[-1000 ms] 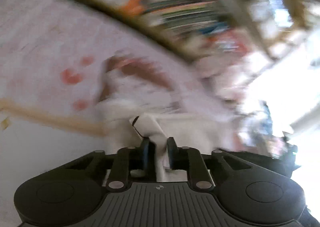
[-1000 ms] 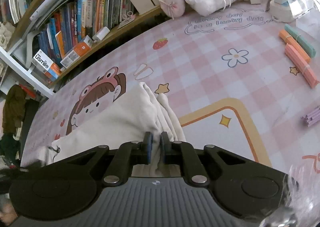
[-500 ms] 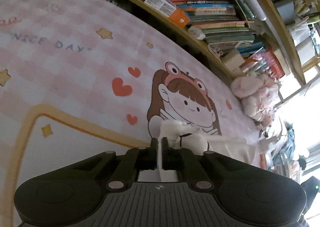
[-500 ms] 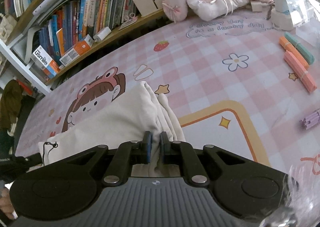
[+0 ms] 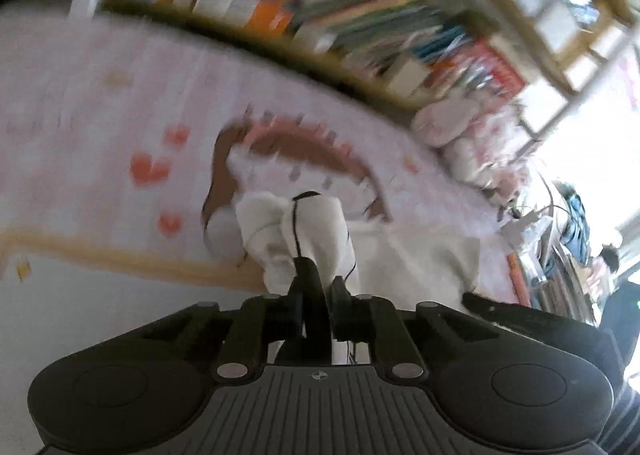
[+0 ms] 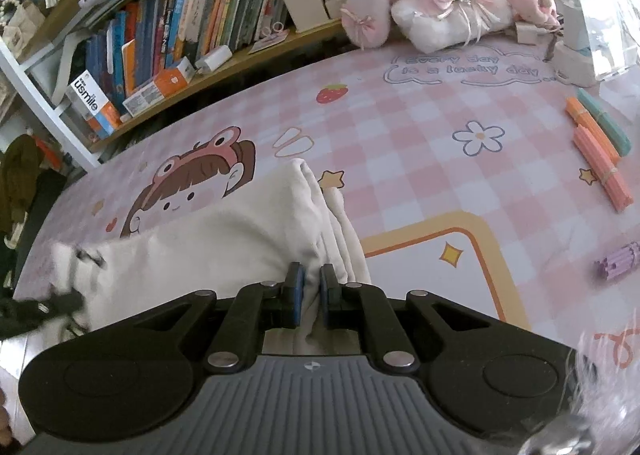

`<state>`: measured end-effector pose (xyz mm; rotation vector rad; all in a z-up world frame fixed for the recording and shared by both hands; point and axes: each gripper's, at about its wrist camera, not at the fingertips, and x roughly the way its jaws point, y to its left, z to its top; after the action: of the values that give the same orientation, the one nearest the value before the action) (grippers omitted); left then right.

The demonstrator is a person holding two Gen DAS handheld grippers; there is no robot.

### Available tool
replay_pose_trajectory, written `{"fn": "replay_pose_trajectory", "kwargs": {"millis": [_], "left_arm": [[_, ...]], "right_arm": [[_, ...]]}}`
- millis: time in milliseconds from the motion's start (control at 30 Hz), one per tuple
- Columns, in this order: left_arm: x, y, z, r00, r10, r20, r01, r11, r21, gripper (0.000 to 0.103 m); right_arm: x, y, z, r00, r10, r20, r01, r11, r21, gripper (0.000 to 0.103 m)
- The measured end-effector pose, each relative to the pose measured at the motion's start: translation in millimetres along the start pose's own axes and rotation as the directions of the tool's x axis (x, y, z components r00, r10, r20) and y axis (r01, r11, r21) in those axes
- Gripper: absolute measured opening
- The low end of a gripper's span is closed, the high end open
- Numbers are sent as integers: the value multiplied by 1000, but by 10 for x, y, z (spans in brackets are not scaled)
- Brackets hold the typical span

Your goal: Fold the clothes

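both sets of jaws are clenching cloth: the right gripper (image 6: 310,287) is pinching a folded edge of the cream garment (image 6: 224,239) between its blue pads, and the left gripper (image 5: 320,289) is gripping a bunched end of the same garment (image 5: 296,231), with a thin black drawstring (image 5: 296,223) running over the bunch.

the pink checked table mat (image 6: 420,143) is lying under everything, printed with a cartoon girl (image 6: 192,191) in a frog hat. the garment is stretching across the mat between the two grippers, partly covering the girl print (left view is heavily motion-blurred, so fine detail there is not readable).

a bookshelf (image 6: 168,35) is standing along the far edge. a pink and white plush toy (image 6: 444,3) is sitting beside it. orange and teal sticks (image 6: 596,143) are lying at the mat's right side, well apart from the garment, and a purple bundle (image 6: 618,259) is lying nearer.
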<state>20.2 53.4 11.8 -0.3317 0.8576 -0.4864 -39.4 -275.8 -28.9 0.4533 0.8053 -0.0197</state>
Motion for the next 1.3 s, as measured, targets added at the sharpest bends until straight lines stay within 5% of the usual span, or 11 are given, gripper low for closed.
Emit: {"fn": "replay_pose_trajectory", "kwargs": {"millis": [200, 433, 567, 1300], "left_arm": [[236, 360, -57, 998, 8, -58, -21, 976, -217, 12], [149, 211, 58, 996, 68, -59, -73, 993, -93, 22], [30, 187, 51, 996, 79, -38, -81, 995, -59, 36], [90, 285, -97, 995, 49, -88, -62, 985, -159, 37]], "right_arm": [[17, 33, 4, 1000, 0, -4, 0, 1000, -20, 8], [14, 5, 6, 1000, 16, -7, -16, 1000, -24, 8], [14, -9, 7, 1000, 23, -7, -23, 1000, -22, 8], [27, 64, 12, 1000, -4, -17, 3, 997, -80, 8]]}}
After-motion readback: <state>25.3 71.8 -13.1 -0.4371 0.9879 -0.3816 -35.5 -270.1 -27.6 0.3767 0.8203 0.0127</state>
